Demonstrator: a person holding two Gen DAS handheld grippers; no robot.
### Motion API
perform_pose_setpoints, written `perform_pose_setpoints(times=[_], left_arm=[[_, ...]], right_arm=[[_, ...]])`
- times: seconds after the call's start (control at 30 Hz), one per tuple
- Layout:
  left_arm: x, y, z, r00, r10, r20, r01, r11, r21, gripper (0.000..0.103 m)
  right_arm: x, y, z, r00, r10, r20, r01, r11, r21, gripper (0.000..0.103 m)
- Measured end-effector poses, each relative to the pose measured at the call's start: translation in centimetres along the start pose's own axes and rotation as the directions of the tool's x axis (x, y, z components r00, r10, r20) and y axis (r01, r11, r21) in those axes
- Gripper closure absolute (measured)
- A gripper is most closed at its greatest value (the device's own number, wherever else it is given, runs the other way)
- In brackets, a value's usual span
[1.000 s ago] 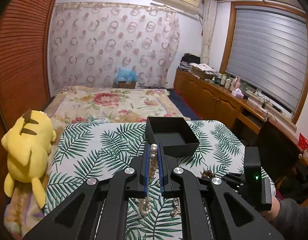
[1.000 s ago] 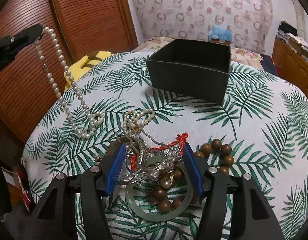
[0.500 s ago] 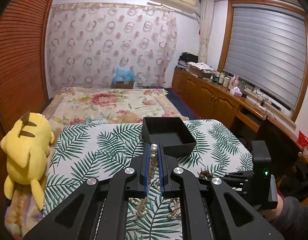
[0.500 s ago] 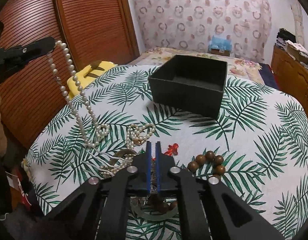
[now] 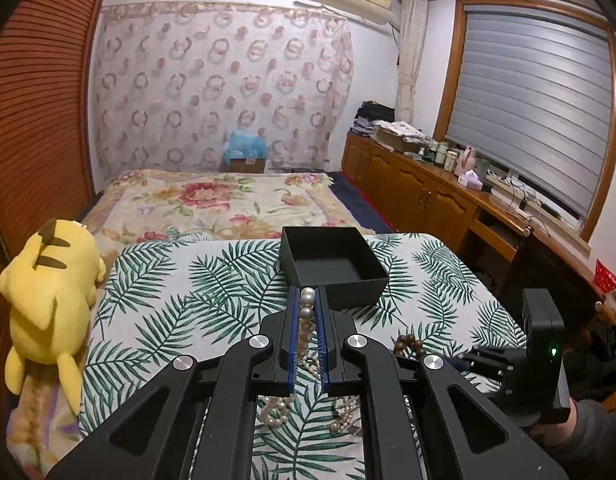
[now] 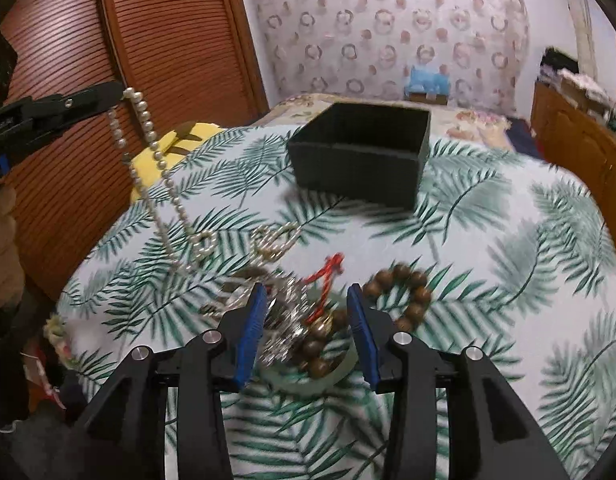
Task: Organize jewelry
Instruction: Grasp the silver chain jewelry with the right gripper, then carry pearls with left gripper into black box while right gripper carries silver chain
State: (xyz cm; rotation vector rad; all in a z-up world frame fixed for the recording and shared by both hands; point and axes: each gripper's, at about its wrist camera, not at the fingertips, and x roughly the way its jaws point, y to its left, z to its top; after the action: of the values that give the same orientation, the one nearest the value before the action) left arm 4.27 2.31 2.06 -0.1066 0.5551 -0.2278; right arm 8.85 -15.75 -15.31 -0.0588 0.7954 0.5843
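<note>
My left gripper (image 5: 307, 300) is shut on a white pearl necklace (image 5: 306, 312) and holds it up; the strand (image 6: 148, 136) hangs down to the table, its lower end still lying on the cloth. The left gripper (image 6: 122, 92) shows at the left of the right wrist view. An open black box (image 5: 331, 264) (image 6: 359, 160) stands beyond. My right gripper (image 6: 306, 304) is open around a jewelry pile: a silver piece (image 6: 286, 320), a red cord (image 6: 325, 276), dark wooden beads (image 6: 319, 354) and a green bangle (image 6: 308, 382).
The table has a palm-leaf cloth (image 5: 180, 300). A wooden bead bracelet (image 6: 407, 292) lies right of the pile. A yellow plush toy (image 5: 48, 292) sits at the table's left edge. A bed (image 5: 212, 204) lies behind, a wooden cabinet (image 5: 427, 196) to the right.
My left gripper has lifted the pearl necklace higher. My right gripper closed half a second ago and is now open again around the pile.
</note>
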Motion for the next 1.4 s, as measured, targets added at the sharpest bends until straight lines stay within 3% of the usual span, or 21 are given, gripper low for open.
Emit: perform_pose_setpoints(times=[0.33,0.4,0.6,0.97,1.4], left_arm=[[0.0,-0.1,-0.5,1.0,-0.003,-0.004,0.003,1.0,0.002,0.096],[0.0,-0.2,-0.6,1.0,-0.003,-0.004,0.003,1.0,0.002,0.096],[-0.1,-0.2,-0.6,1.0,-0.004,-0.004,0.004,1.0,0.003,0.096],[-0.1,-0.1,-0.9,1.0,-0.005,-0.004,0.005,1.0,0.006,0.096],[-0.2,-0.9,1.1,1.0,-0.004,0.025,0.003,0.999,0.042,0.096]], right_arm=[[2.1,0.9,-0.6,0.999,0.029,-0.044,-0.028,1.0,0.005,0.056],[2.0,0.9,-0.7,0.998,0.033,-0.045,-0.033,0.999,0.008,0.059],[1.4,1.3,-0.6,0.999,0.031,-0.026,-0.032,0.999,-0.016,0.082],[-0.5,1.1,0.8,0.999,-0.017,0.049,0.02,0.998,-0.058,0.093],[-2.5,0.2,3.5,0.991,-0.04,0.126,0.052,0.994,-0.093,0.094]])
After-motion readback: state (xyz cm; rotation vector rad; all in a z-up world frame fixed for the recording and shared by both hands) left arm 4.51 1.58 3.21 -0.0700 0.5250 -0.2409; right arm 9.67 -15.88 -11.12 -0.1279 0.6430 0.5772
